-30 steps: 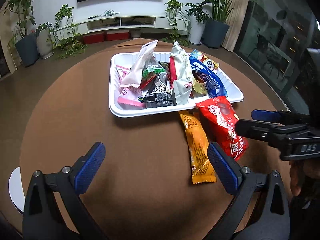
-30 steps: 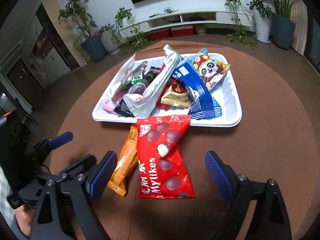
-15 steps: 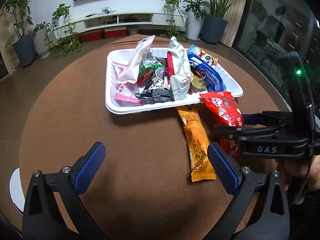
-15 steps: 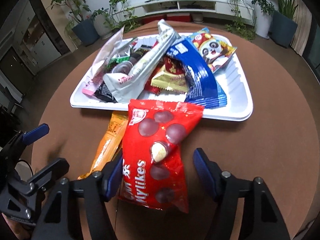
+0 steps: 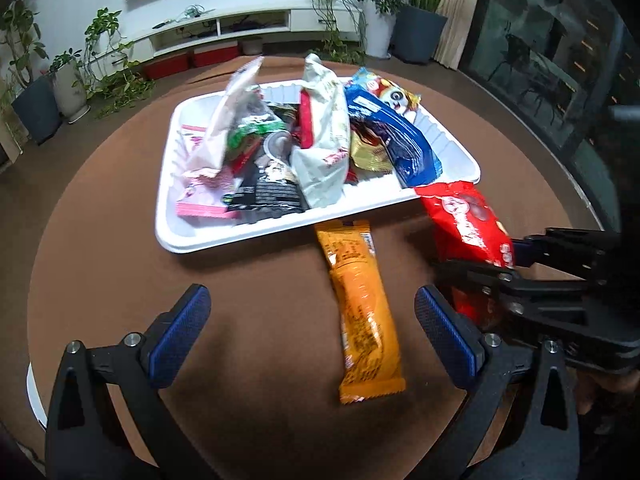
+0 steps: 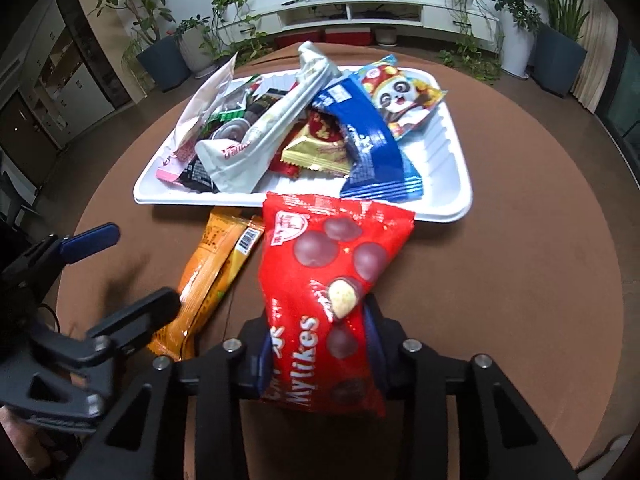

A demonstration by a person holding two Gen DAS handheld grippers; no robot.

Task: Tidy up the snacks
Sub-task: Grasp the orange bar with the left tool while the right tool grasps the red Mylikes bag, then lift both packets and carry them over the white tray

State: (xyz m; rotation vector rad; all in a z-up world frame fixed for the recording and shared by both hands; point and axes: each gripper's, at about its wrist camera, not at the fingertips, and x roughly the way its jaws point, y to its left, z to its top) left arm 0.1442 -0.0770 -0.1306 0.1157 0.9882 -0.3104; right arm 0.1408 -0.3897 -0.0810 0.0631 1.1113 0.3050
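The left claw [image 5: 308, 332] is held with its blue pads wide apart above the brown round bench [image 5: 100, 248], and nothing is gripped by it. The orange snack bar [image 5: 362, 308] is seen lying flat on the bench between the two pads, nearer the right one and touched by neither; its far end lies at the near rim of the white tray [image 5: 240, 236], and its near end reaches a little closer to the camera than the pad tips.

The tray is filled with a loose heap of packets, among them a white pouch [image 5: 324, 140] standing on edge, a blue wrapper [image 5: 396, 140] and a panda-printed packet [image 6: 400, 96] in the far right corner.

To the right of the orange bar, the red Mylikes bag [image 6: 320, 280] is found between the pads of the right claw [image 6: 316, 352]. The jaws are closing on the bag's lower half, and the pads are pressed against its two sides, so that the film is puckered. The bag's upper end is laid against the tray's near rim. In the left wrist view the same bag [image 5: 468, 220] is seen raised at an angle from the right claw [image 5: 516, 264].
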